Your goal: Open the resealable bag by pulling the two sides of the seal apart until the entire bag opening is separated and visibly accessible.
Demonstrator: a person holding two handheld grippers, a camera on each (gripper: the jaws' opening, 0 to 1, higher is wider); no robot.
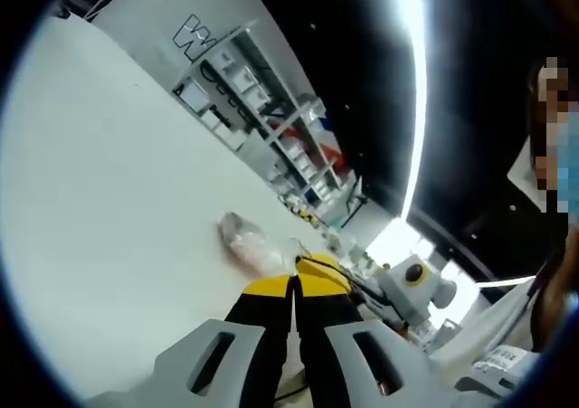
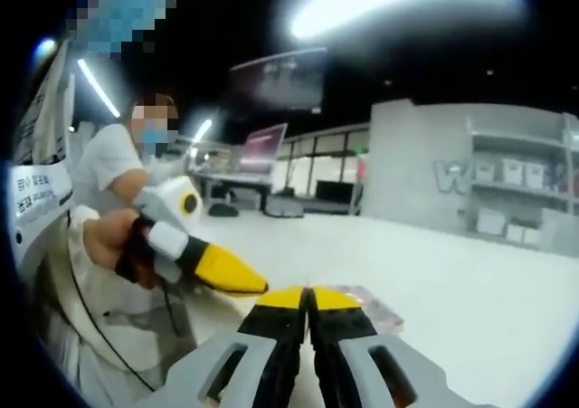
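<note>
Left gripper has its yellow-tipped jaws pressed together, and nothing can be seen caught between them; the resealable bag lies on the white table just ahead of the tips and a little to their left, crumpled and clear, with the other gripper's yellow tip touching or nearly touching its near end from the right. Right gripper is likewise closed with nothing visibly held; in its view the bag sits flat just beyond the tips and slightly to their right, while the left gripper, held in a person's hand, reaches in from the left. The bag looks light, thin and floppy, probably slick, so it should slide or lift off the table if tugged from one side only; my judgement is that each gripper needs one lip just above the seal, pinched on opposite faces. I cannot tell where the seal runs. Past the table stand grey shelves with white boxes and long ceiling lights.
</note>
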